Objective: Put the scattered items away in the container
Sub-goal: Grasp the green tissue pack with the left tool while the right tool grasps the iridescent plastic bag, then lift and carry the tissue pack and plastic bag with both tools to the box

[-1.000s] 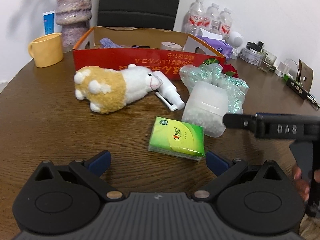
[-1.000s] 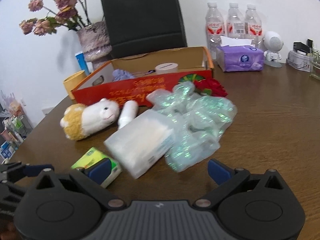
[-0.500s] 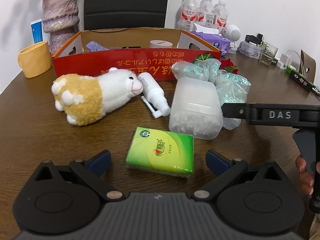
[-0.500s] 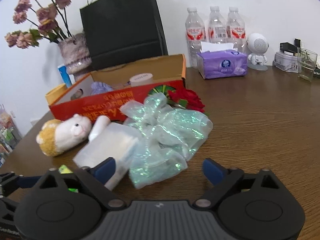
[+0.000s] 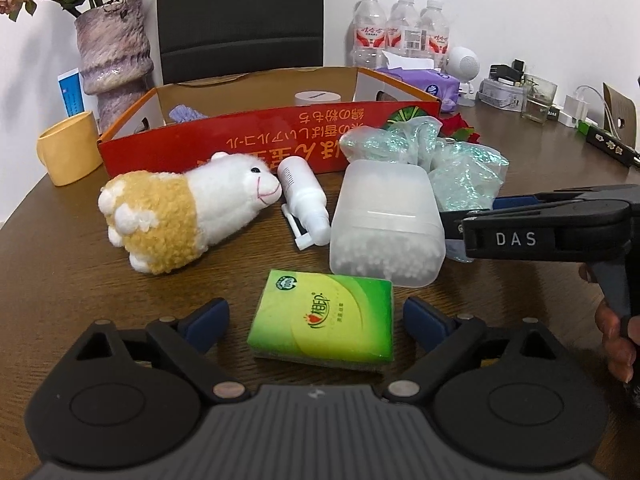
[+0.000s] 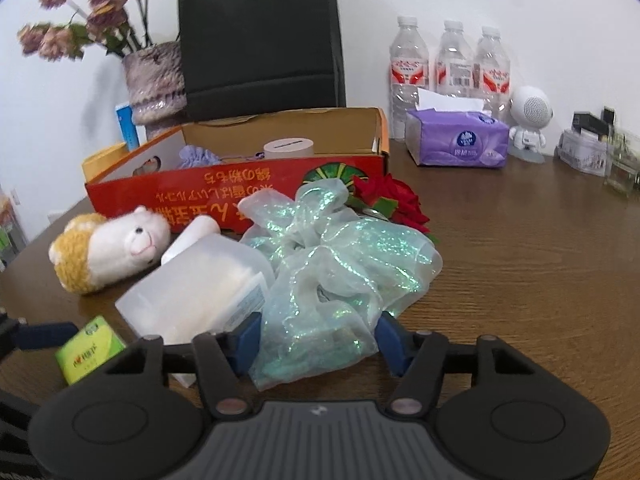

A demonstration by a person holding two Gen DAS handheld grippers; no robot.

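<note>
While the left claw (image 5: 316,316) narrows astride the tissue pack (image 5: 323,317), the right claw (image 6: 320,336) closes around the shimmery bag (image 6: 340,272).

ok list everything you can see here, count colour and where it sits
box: 1, red, table back
plush sheep: 1, white and tan, before box
spray bottle: 1, white, beside sheep
swab tub: 1, clear, centre
tissue pack: 1, green, between left jaws
organza bag: 1, iridescent teal, between right jaws
rose: 1, red, behind bag
mug: 1, yellow, left
vase: 1, purple-grey
water bottles: 3, clear
tissue box: 1, purple
left gripper: black, jaws closing
right gripper: black, jaws closing
</note>
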